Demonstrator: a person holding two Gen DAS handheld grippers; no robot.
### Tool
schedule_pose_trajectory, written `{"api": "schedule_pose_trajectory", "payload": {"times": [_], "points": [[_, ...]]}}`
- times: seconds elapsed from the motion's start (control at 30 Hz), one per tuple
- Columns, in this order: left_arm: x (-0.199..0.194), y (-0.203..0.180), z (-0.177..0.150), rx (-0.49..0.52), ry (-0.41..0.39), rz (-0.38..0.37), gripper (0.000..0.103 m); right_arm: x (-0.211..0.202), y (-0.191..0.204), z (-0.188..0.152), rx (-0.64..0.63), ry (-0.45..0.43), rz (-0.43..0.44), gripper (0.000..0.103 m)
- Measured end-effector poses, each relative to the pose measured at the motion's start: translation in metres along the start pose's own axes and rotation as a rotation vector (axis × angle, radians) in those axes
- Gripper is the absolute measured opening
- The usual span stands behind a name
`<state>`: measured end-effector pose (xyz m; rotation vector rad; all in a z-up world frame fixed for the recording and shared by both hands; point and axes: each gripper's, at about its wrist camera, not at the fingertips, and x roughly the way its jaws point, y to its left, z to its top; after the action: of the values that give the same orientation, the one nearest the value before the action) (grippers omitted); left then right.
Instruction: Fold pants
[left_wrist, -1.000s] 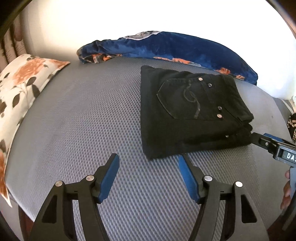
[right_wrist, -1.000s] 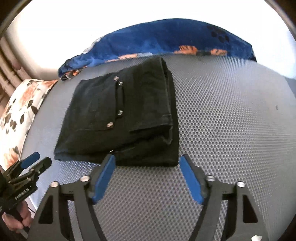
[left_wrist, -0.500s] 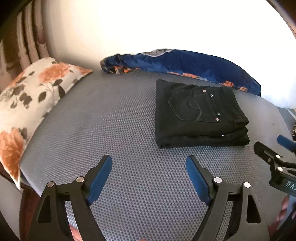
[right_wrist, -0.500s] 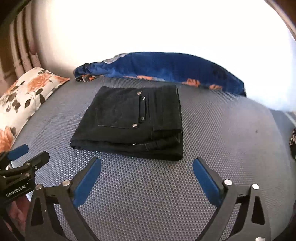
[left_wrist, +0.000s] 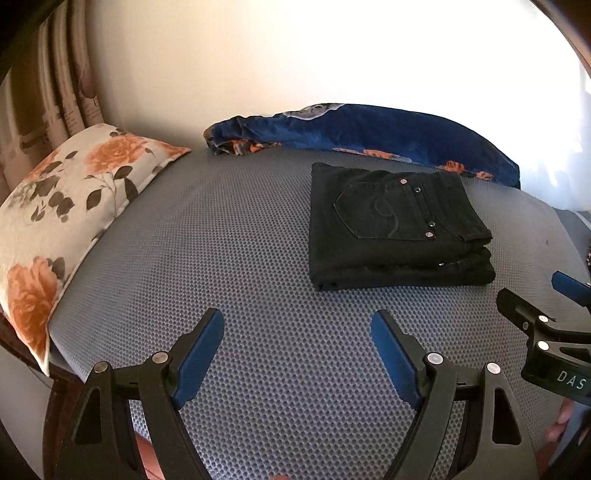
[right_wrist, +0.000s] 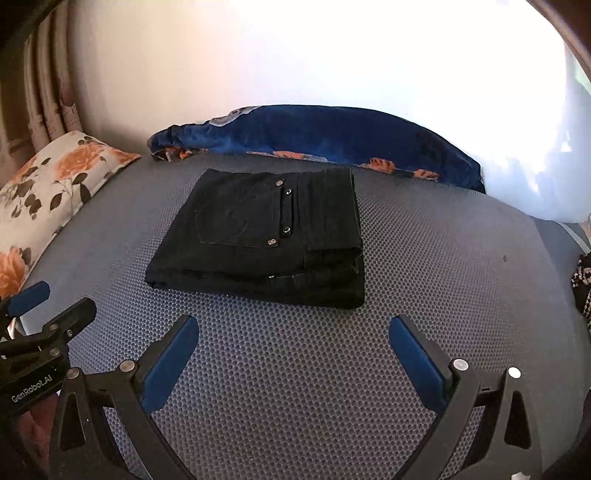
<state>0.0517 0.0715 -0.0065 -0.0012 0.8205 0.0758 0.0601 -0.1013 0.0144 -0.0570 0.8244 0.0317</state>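
Black pants (left_wrist: 395, 229) lie folded into a compact rectangle on the grey mesh mattress (left_wrist: 240, 258), back pocket up; they also show in the right wrist view (right_wrist: 266, 236). My left gripper (left_wrist: 297, 341) is open and empty, held above the mattress in front and left of the pants. My right gripper (right_wrist: 293, 349) is open and empty, in front of the pants and clear of them. Each gripper shows at the edge of the other's view: the right gripper (left_wrist: 546, 314) and the left gripper (right_wrist: 44, 314).
A floral pillow (left_wrist: 62, 206) lies at the left end of the mattress. A rolled blue blanket (left_wrist: 369, 133) runs along the back against the wall. A black-and-white cloth (right_wrist: 583, 284) sits at the right edge. Curtains (left_wrist: 55, 92) hang at the far left.
Both grippers have pulled back and up from the folded pants, so the pants look smaller and farther. Both stay open. The pants have not moved.
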Motion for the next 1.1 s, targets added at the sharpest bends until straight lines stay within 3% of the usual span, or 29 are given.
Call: {"api": "schedule_pose_trajectory", "payload": {"times": [1.1], "points": [[0.015,-0.004,-0.005,0.022,0.027,0.000,0.082,0.015,0.001,-0.007,0.006,0.069,0.018,0.102]]}}
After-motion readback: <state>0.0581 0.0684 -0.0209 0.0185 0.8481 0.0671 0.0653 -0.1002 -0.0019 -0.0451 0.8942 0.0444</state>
